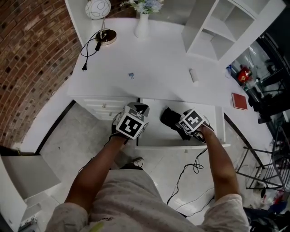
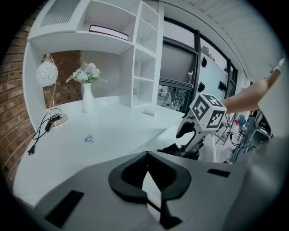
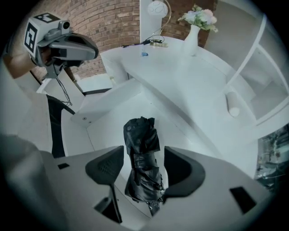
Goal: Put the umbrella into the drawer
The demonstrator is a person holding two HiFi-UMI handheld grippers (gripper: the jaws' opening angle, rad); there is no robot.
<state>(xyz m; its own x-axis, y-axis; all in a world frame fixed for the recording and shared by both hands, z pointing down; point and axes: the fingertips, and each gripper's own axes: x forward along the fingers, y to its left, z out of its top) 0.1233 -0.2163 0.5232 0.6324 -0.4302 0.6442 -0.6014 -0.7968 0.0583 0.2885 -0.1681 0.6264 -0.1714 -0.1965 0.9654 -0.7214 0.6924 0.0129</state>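
We seem to be in a home study corner: a white desk (image 1: 154, 59) stands against a brick wall (image 1: 27, 63), with a globe lamp (image 1: 98, 8), a vase of flowers (image 1: 142, 22) and open white shelves (image 1: 222, 27). To the right we see metal stands (image 1: 267, 167) and tall glass windows (image 2: 178, 67), more like a studio.

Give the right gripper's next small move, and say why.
Probably draw the right gripper straight back out: its fingers stand apart around the umbrella, which already lies in the open drawer, so nothing is left to hold.
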